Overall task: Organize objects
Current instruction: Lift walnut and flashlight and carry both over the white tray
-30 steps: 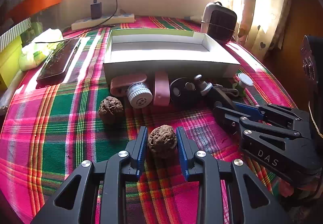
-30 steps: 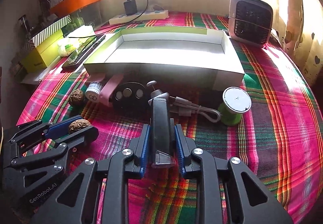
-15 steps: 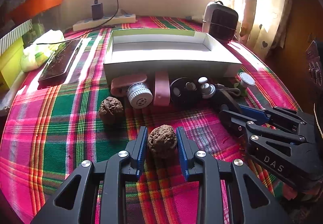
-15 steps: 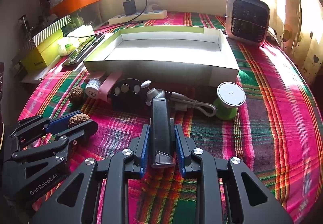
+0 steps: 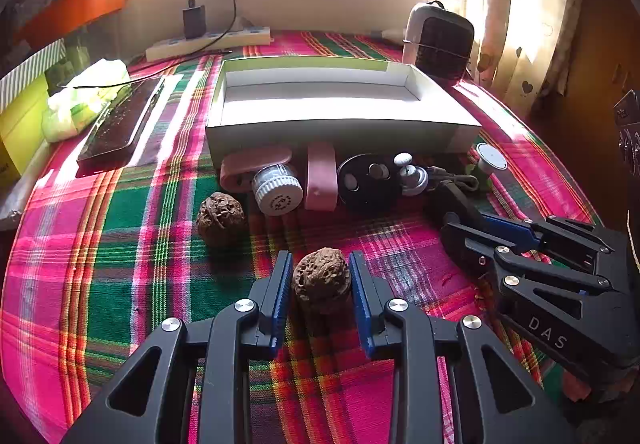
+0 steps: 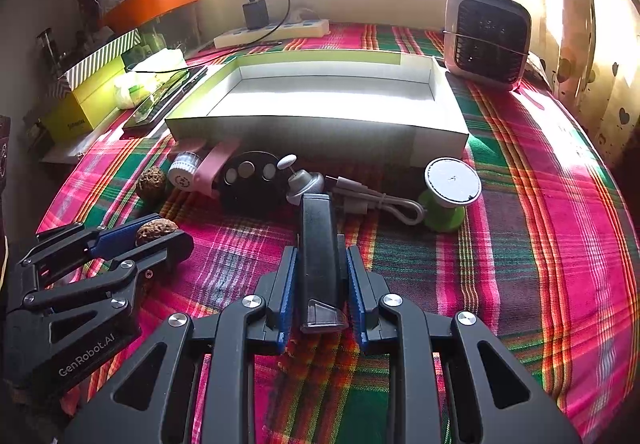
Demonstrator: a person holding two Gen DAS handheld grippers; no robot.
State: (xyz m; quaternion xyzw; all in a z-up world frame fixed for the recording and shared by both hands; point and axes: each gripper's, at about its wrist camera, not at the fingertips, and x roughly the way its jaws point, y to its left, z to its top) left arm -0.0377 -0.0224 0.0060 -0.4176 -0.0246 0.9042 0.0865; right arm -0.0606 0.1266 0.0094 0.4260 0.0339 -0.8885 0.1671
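Right wrist, black bar (image 6: 320, 256) pulled back from cable (image 6: 380, 202)

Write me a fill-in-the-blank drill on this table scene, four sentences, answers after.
1. The left gripper has a ____ between its fingers.
2. The right gripper straddles a long ____ device.
3. The white box on the cloth has ____ inside.
4. The second walnut lies on the cloth, in the left wrist view to the ____ of the one between the fingers.

Missing words: walnut; black; nothing; left
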